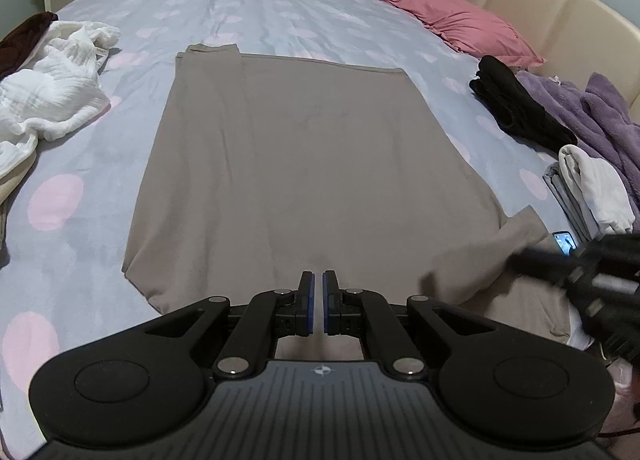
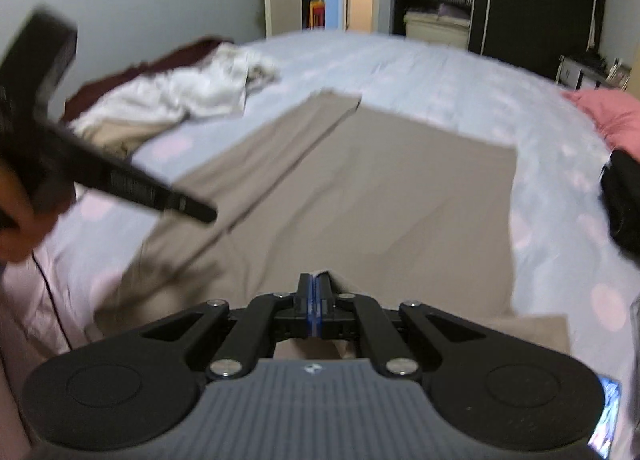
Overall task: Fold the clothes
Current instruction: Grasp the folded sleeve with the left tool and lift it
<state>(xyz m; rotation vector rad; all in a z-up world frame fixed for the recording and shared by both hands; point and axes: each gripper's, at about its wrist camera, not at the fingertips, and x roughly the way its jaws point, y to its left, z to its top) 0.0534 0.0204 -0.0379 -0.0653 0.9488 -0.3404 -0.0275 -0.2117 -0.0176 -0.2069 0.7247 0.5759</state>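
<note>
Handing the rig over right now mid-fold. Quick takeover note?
Left gripper: shut, nothing between its pads, hovering over the near hem of the taupe garment.
Right gripper: shut, apparently pinching a fabric edge of the garment at its near right side; the view is blurred.
Garment lies flat on the bed; its left side is already folded inward.
Left: fold the right sleeve in, fold the length, add to the folded stack on the right.
White crumpled cloth on the left is not yet folded.
</note>
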